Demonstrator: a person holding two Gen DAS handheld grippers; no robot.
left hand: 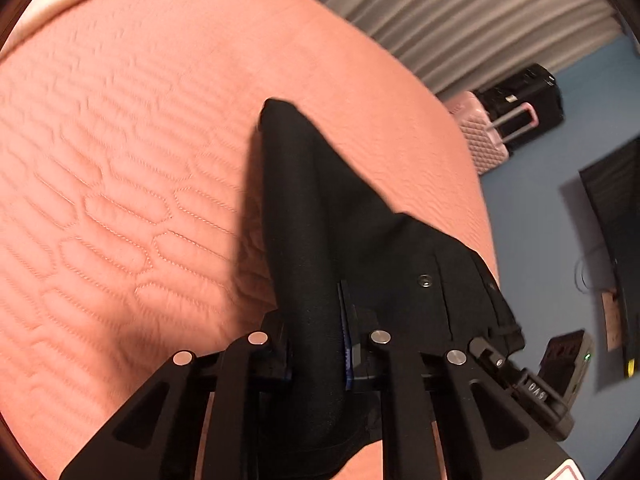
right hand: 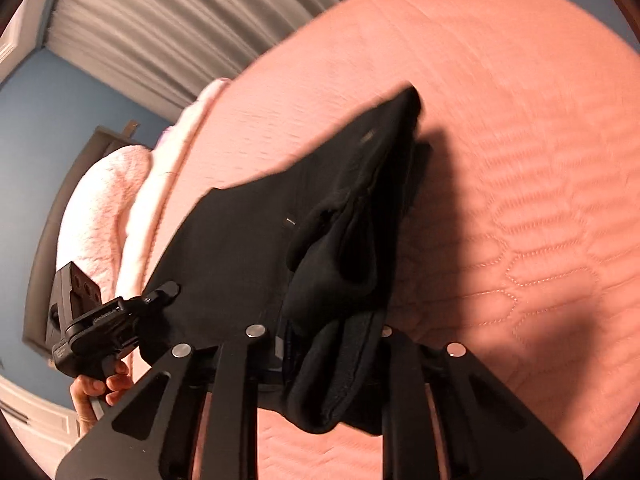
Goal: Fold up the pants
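Black pants (left hand: 320,208) hang lifted above a pink quilted bed (left hand: 120,168), held at both ends of the waistband. My left gripper (left hand: 320,344) is shut on one bunched part of the waist, near a metal button (left hand: 424,281). My right gripper (right hand: 324,340) is shut on the other bunched part of the pants (right hand: 328,216). The fabric stretches between the two grippers and trails down toward the bed (right hand: 520,160). The left gripper also shows in the right wrist view (right hand: 160,292), and the right gripper in the left wrist view (left hand: 492,350). The fingertips are buried in cloth.
A pink suitcase (left hand: 480,136) and a black suitcase (left hand: 524,104) stand on the blue floor past the bed edge. Grey curtains (left hand: 460,12) hang behind. A fluffy pink blanket (right hand: 104,208) lies at the bed's far end. A dark cabinet (left hand: 616,208) stands at right.
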